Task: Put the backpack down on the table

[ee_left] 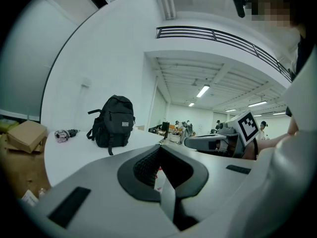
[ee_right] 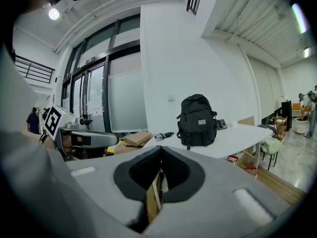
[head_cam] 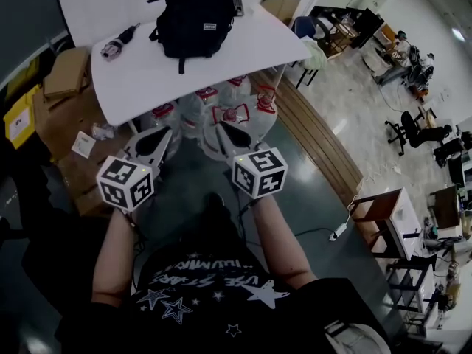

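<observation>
On white table (head_cam: 147, 76): black backpack (head_cam: 193, 13), upright. Cardboard boxes (head_cam: 65, 72) beside; office chairs (head_cam: 413, 127) across open floor. Left gripper (head_cam: 156, 144), right gripper (head_cam: 237, 135): jaws closed, empty.

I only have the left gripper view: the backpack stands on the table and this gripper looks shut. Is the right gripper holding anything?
Observer: No. The right gripper has its jaws together, with nothing between them.
Operator: Is anything on the table hidden behind the backpack?
Observer: Yes, a small dark flat device lies just behind it, to its right.
Operator: What is below the table?
Observer: A pile of white sacks with red print sits on the floor at its near edge.
</observation>
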The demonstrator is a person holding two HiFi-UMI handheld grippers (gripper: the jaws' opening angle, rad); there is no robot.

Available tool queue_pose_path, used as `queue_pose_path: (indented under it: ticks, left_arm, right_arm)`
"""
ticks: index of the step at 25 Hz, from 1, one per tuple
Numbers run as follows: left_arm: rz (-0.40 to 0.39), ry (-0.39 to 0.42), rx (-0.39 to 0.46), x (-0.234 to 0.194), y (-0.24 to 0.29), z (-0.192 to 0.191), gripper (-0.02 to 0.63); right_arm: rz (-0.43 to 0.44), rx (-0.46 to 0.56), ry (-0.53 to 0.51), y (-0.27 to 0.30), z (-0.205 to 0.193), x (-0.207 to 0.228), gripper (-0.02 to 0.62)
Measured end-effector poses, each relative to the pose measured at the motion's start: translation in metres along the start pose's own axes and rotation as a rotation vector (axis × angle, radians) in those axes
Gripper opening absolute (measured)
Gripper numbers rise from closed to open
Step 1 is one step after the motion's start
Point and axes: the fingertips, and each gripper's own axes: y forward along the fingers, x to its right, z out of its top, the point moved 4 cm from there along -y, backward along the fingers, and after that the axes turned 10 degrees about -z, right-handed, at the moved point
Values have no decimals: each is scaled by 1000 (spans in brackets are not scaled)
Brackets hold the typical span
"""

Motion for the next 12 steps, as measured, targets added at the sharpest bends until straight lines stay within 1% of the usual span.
queue_pose_path:
  ticks: [7, 12]
  left_arm:
    - [-6, 12, 0, 18, -7, -4, 8]
    - [-4, 13, -9, 19, -10, -6, 8]
  right_arm:
    - [9, -7, -11, -16, -7, -10, 0]
    - [19, -15, -14, -18, -11, -15, 0]
